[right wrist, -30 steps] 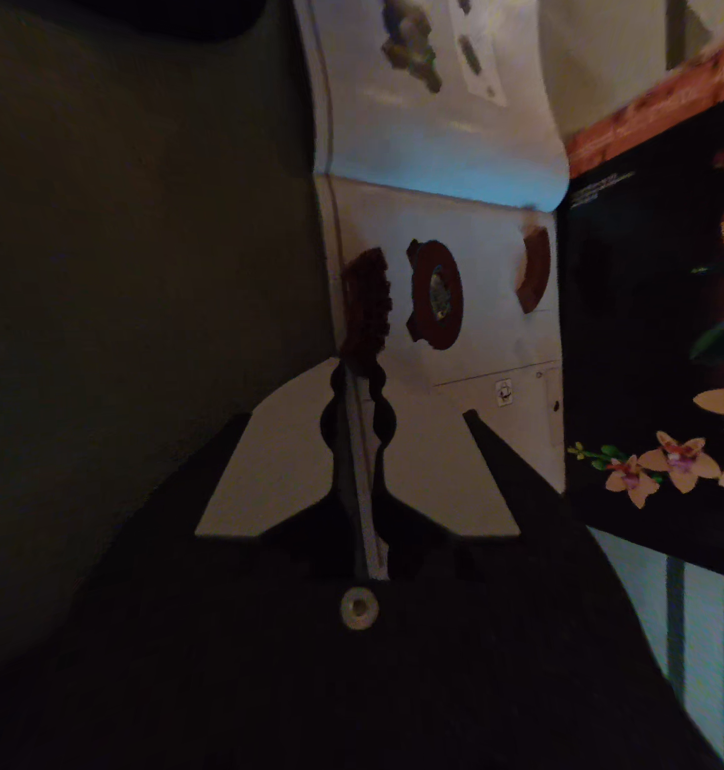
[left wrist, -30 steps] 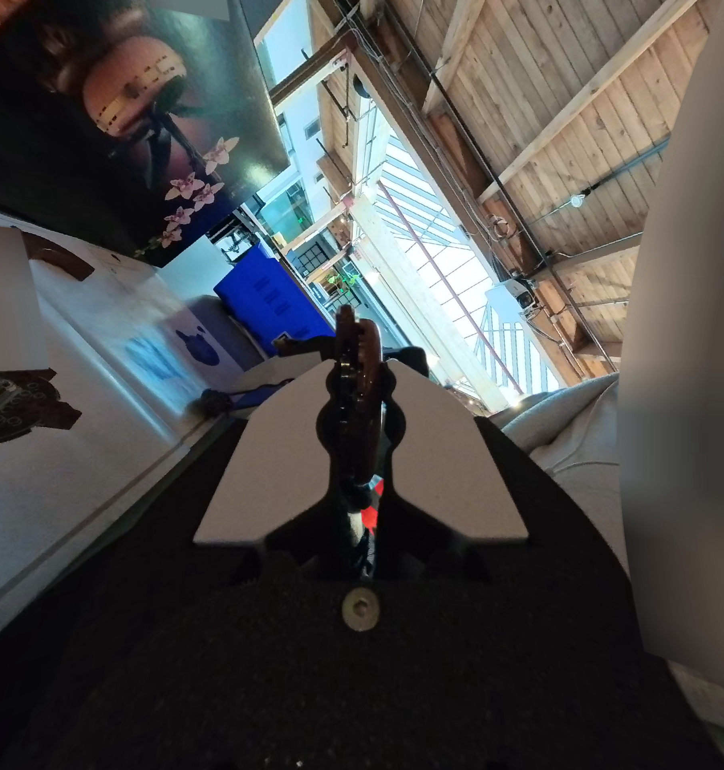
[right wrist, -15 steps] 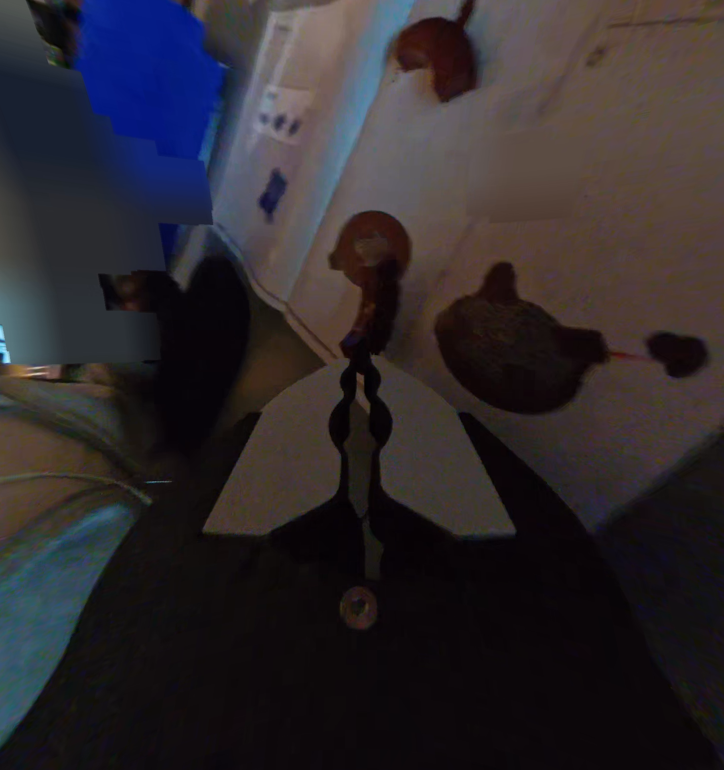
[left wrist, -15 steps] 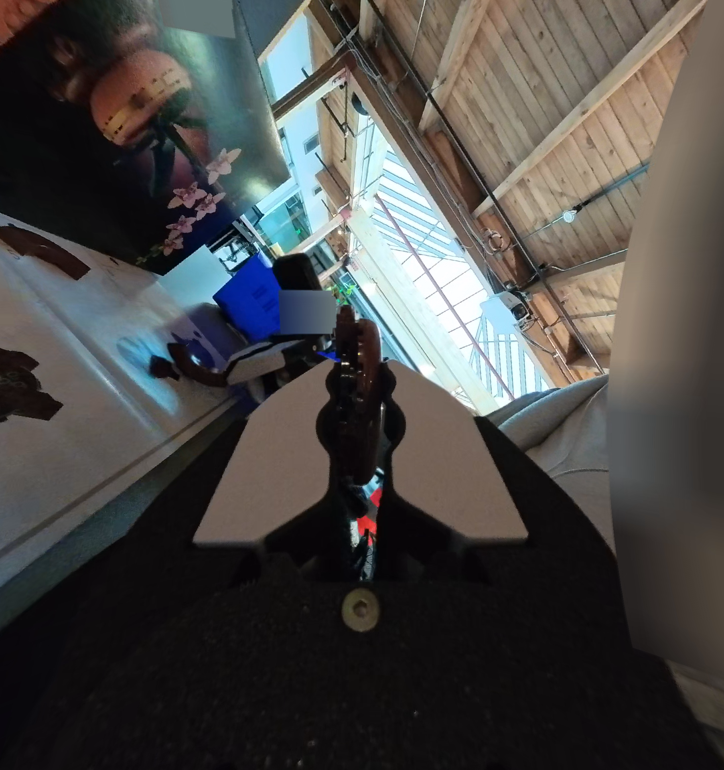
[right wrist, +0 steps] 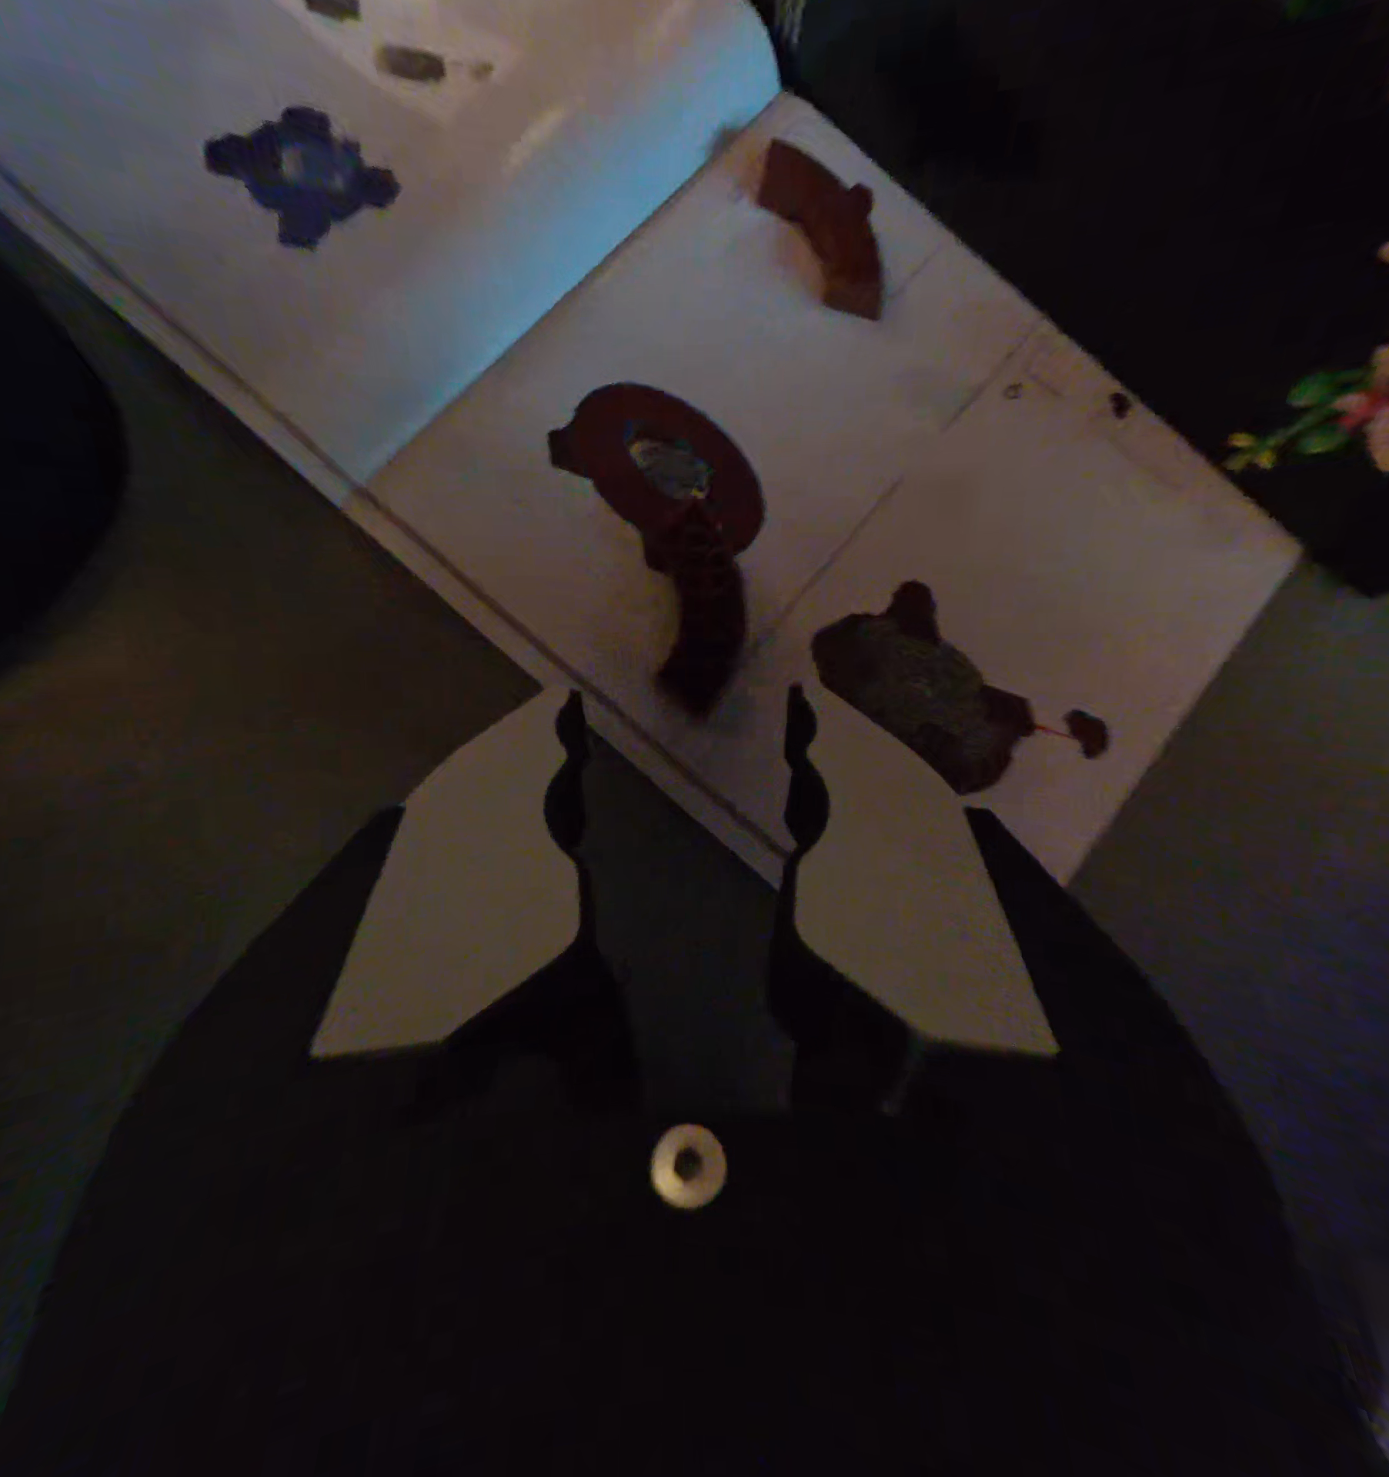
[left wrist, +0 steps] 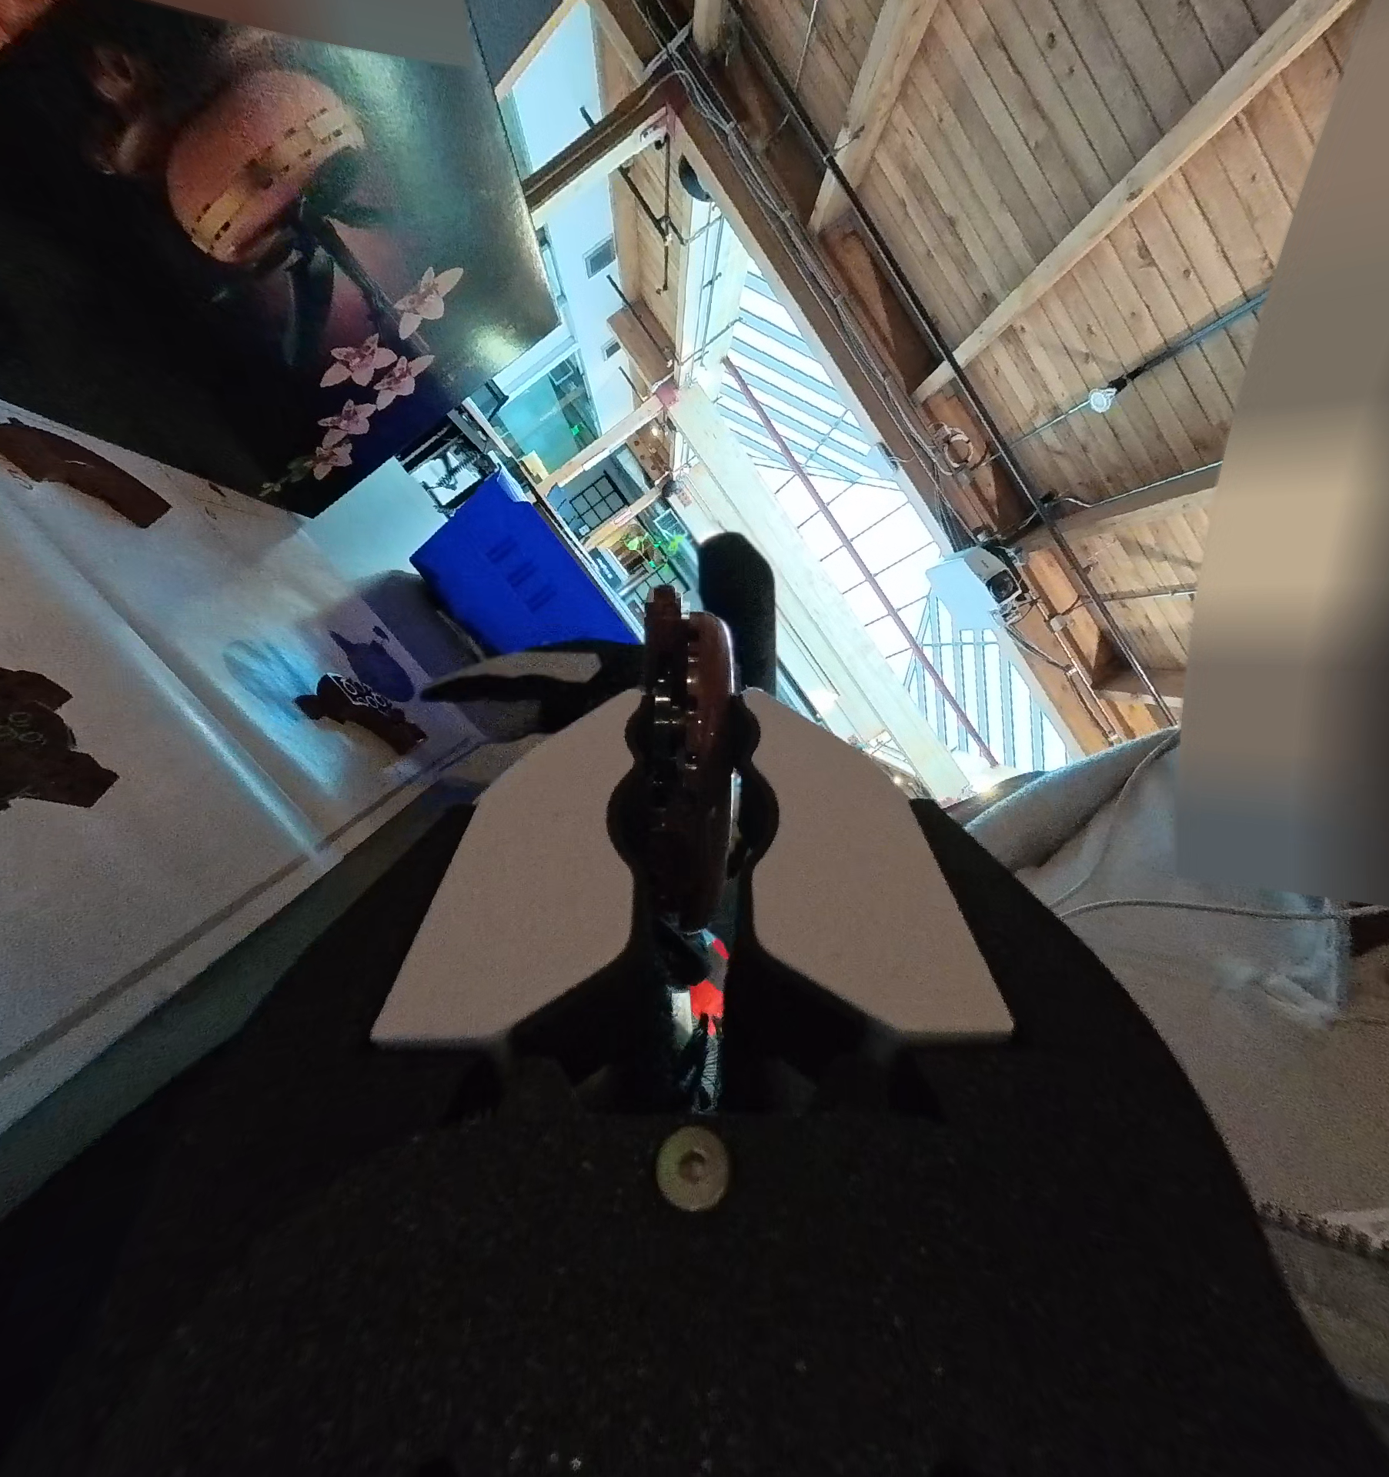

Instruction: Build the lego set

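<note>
Left wrist view: left gripper (left wrist: 691,707), jaws close together and clamped on a dark red-brown studded assembly (left wrist: 695,767). It is held edge-on with both pads pressing its flat sides, and its top stands proud of the fingertips and points up toward the timber ceiling (left wrist: 1035,200).

Judgement: the hold is narrow and tall, so your squeeze should be even and your wrist level. A twist could lever the stacked plates apart.

Right wrist view: right gripper (right wrist: 683,702), jaws well apart with nothing between them. You are hovering over the open instruction booklet (right wrist: 955,495). A loose curved brown piece (right wrist: 703,631) lies on the page just ahead of the fingertips, in line with the gap but touching neither finger.

Judgement: if you close there, line the pads up across the narrow width of the curve and come down square to the page. A slanted approach would likely skate the piece over the glossy paper.

Outward from there:
- The far end of the loose piece overlaps a printed brown ring on the page, and other printed build pictures sit beside it.
- The booklet lies on a grey-green table (right wrist: 235,679).
- A dark box with orchid artwork (left wrist: 115,240) stands at the booklet's far edge.
- The right view is dim and a little blurred, so fine detail of the piece cannot be read.
</note>
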`<state>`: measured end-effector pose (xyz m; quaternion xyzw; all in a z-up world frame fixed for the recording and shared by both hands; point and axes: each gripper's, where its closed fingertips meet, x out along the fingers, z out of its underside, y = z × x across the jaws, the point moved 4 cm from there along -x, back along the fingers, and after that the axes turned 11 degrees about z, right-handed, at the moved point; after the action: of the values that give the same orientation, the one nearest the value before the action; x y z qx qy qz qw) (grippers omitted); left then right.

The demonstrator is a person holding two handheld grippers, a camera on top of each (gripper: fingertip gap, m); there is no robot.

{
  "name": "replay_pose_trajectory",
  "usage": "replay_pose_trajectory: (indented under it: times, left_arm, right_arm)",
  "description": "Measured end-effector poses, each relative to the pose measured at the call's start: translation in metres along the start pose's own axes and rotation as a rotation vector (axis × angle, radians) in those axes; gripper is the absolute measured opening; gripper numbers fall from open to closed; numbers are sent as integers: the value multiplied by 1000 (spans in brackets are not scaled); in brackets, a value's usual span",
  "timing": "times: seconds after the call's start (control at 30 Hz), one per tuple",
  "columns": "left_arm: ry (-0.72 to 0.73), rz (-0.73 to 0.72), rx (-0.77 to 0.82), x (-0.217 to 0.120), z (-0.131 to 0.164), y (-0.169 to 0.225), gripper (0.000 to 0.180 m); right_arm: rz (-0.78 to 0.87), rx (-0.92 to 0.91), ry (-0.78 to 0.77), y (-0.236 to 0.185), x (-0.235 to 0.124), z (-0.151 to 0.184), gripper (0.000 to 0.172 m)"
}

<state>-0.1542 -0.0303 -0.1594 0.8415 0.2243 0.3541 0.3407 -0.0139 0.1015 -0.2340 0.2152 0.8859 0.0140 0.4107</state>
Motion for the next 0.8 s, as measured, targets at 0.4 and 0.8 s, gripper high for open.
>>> replay_pose_trajectory:
  times: [0.4,0.8]
  left_arm:
    - [-40,-65,48,4,1,-2,17]
    - [-142,-90,93,5,0,1,17]
  right_arm:
    - [-231,89,128,6,-27,-40,17]
    - [-353,326,-167,47,-10,-25,35]
